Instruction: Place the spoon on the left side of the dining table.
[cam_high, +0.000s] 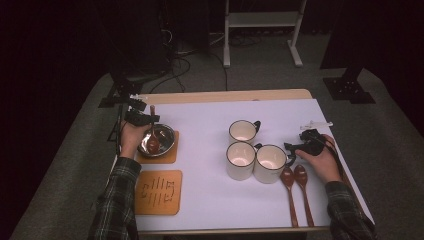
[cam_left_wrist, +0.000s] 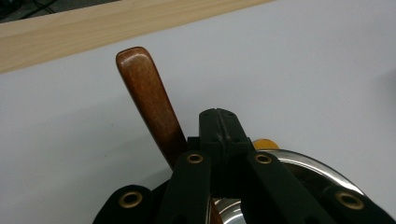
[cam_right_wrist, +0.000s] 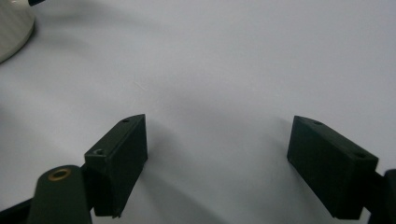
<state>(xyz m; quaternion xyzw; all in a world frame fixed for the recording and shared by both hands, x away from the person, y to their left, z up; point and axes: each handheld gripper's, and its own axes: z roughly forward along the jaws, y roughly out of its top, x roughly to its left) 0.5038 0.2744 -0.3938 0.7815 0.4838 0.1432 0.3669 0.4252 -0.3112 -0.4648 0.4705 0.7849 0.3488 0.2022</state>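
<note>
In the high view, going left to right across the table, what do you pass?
Left gripper → metal bowl with a wooden spoon in it → three white mugs → two wooden spoons lying flat → right gripper.

Nothing here can be read as words, a brand or a number. The one thing that looks like a sign is on the wooden coaster (cam_high: 158, 192) nearer the person than the steel bowl (cam_high: 159, 140): a group of dark strokes cut or printed into its top, several short bars side by side with a curled stroke at one end. From the high view they are too small and dim to tell whether they are characters or only a pattern. The cups to the right of that coaster show plain white sides.
</note>
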